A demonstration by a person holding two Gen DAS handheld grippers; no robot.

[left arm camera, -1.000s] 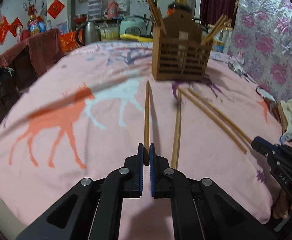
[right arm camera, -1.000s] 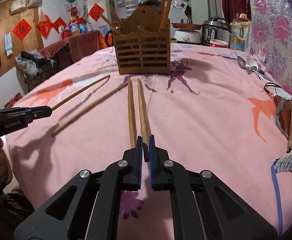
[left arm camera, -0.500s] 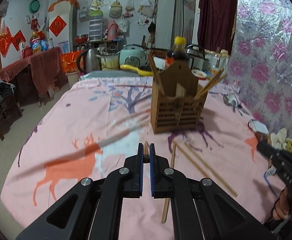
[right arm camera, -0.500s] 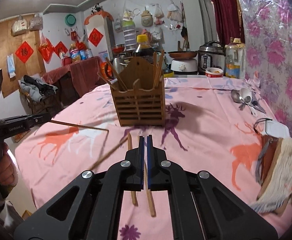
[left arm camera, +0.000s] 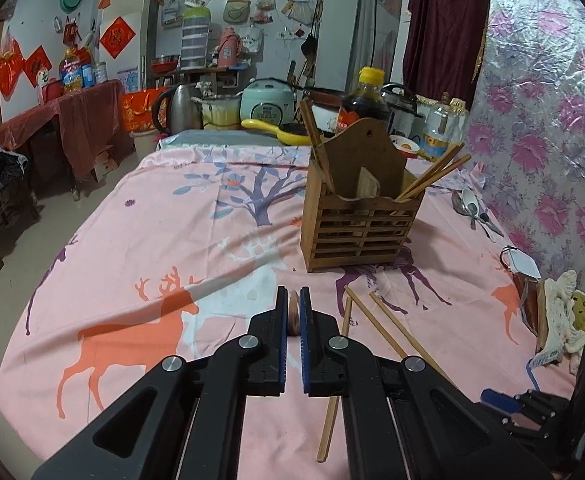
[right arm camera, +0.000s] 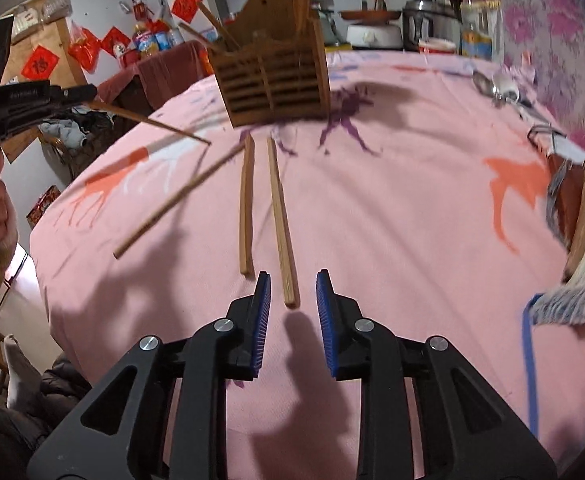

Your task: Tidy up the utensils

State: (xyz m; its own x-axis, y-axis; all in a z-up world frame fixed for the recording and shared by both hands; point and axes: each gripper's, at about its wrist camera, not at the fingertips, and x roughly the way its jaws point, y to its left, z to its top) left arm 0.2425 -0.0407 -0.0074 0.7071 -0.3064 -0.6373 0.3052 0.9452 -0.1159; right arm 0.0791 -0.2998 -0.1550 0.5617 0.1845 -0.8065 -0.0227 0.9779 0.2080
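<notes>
My left gripper (left arm camera: 293, 300) is shut on a wooden chopstick (left arm camera: 293, 312), seen end-on between its pads; in the right wrist view that chopstick (right arm camera: 152, 122) sticks out from the left gripper (right arm camera: 88, 90) in the air over the table. My right gripper (right arm camera: 292, 288) is open and empty, low over the near end of a chopstick (right arm camera: 280, 216) lying on the cloth. Two more chopsticks (right arm camera: 246, 204) (right arm camera: 176, 198) lie beside it. The wooden utensil holder (left arm camera: 362, 216) (right arm camera: 272, 76) stands beyond, with several chopsticks in it.
Pink deer-print tablecloth (left arm camera: 152, 240) covers the table. Metal spoons (left arm camera: 468, 206) lie at the right behind the holder. A cloth and small items (left arm camera: 552, 312) sit at the right edge. Bottle and cookers (left arm camera: 364, 100) stand at the far end.
My left gripper has lifted its chopstick off the table. My right gripper has opened, and its chopstick now lies on the cloth between the jaws.
</notes>
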